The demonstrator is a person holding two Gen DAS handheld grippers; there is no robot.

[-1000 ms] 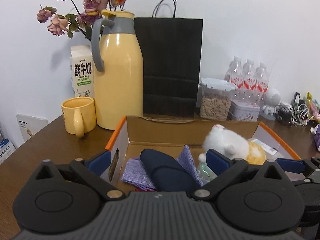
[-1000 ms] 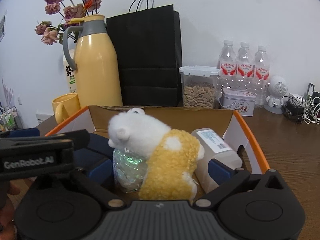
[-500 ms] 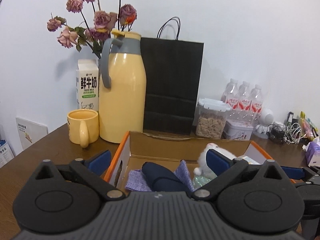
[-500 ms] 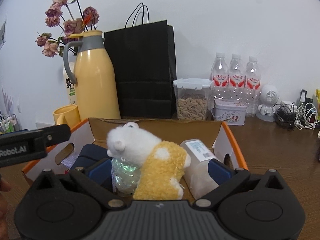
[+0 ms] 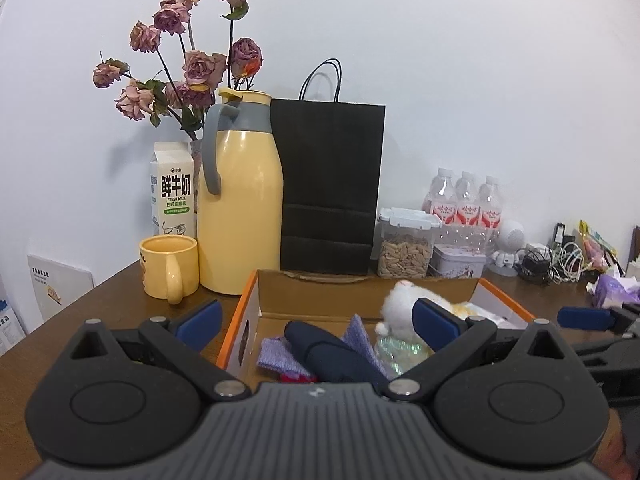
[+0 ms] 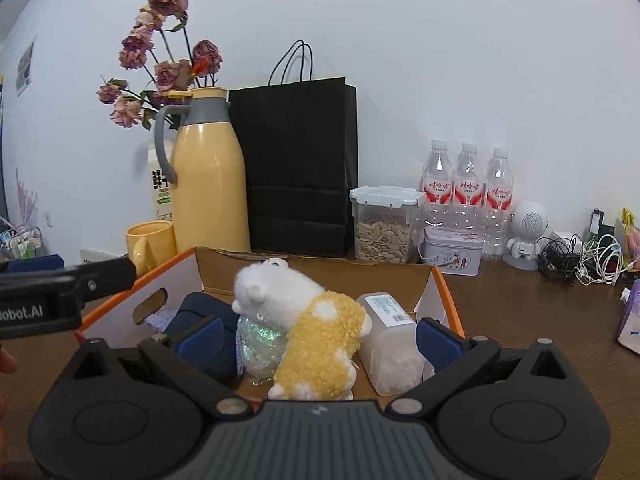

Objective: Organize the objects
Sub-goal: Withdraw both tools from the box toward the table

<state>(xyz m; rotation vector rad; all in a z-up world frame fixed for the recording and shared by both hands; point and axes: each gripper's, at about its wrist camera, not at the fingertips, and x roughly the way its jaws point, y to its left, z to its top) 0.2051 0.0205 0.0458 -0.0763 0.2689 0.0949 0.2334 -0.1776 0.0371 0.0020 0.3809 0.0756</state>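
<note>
An open cardboard box with orange edges (image 6: pixel 442 280) (image 5: pixel 244 300) stands on the brown table. It holds a white and yellow plush toy (image 6: pixel 304 320) (image 5: pixel 400 300), a glittery clear bottle (image 6: pixel 260 340), a white plastic container (image 6: pixel 390 336), a dark blue roll (image 5: pixel 320 350) (image 6: pixel 196 308) and a purple cloth (image 5: pixel 276 354). My left gripper (image 5: pixel 316 316) is open and empty, held back from the box's left part. My right gripper (image 6: pixel 318 334) is open and empty, its fingers on either side of the toy but nearer the camera.
Behind the box stand a yellow thermos jug (image 5: pixel 240 204), yellow mug (image 5: pixel 170 266), milk carton (image 5: pixel 173 192), dried roses (image 5: pixel 188 68), black paper bag (image 5: pixel 330 188), seed jar (image 6: pixel 384 224), tin (image 6: pixel 452 256), three water bottles (image 6: pixel 466 196), a small white robot figure (image 6: pixel 526 236) and tangled cables (image 6: pixel 580 256).
Both grippers have drawn back and up from the box, so the box and its contents look smaller and lower. Both stay open and empty.
</note>
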